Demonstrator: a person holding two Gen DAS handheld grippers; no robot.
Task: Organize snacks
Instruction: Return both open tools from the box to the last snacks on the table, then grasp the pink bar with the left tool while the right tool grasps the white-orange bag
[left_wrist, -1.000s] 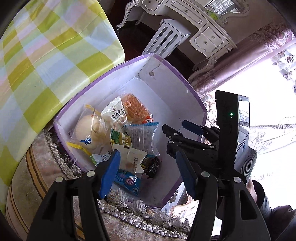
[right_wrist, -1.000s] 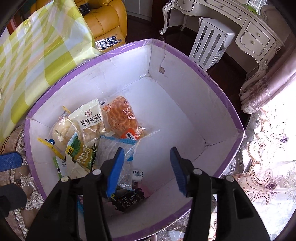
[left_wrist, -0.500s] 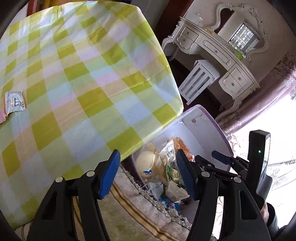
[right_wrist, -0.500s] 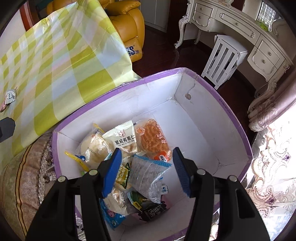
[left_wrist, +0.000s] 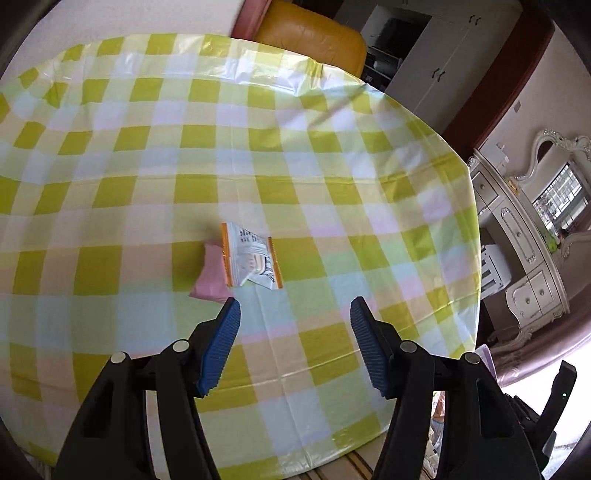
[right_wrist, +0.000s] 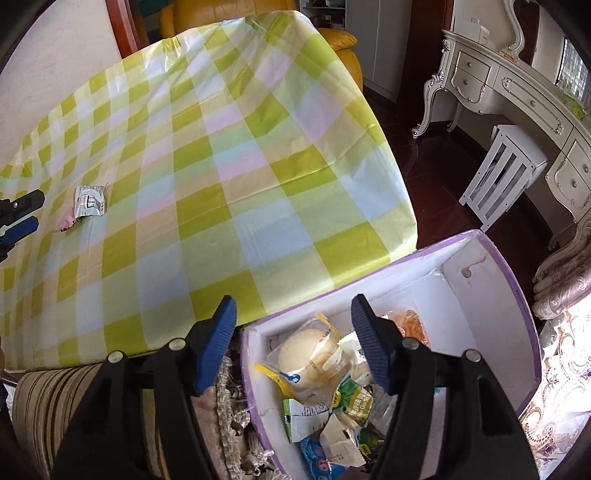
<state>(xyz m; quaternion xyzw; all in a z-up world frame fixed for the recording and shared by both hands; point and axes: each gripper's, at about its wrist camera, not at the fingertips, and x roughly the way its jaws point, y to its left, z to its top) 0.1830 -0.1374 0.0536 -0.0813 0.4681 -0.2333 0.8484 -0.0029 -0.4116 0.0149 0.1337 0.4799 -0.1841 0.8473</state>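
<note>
the left gripper (left_wrist: 294, 310) hangs over a table spread with a yellow, green and pale checked plastic cloth (left_wrist: 332, 155), its blue ribbed pads (left_wrist: 219, 345) standing well apart with nothing between them. just beyond its tips lies a small snack packet (left_wrist: 251, 256): flat, white to silvery, with orange sealed edges along both short sides and dark print on the face (too small to read). it rests partly on top of a pink packet (left_wrist: 210, 273), which sticks out from under its left edge. both lie near the middle of the cloth, well away from the table's rim.

the right gripper (right_wrist: 293, 308) points down at the gap between the table edge and a white box with a purple rim (right_wrist: 517, 280) that stands just beside the table, lower than its top. its jaws have just been opening and stand wide, with nothing gripped. in the box sits a heap of wrapped snacks: a round pale bun in clear wrap with a yellow edge (right_wrist: 310, 358), an orange-brown pastry (right_wrist: 415, 323), a green and white packet (right_wrist: 356, 404), and a blue one (right_wrist: 317, 456) at the near end. the far half of the box floor is bare white. from this view the white packet (right_wrist: 89, 199) shows far off to the left on the cloth, with the left gripper's tips just beside it at the picture's edge.
</note>
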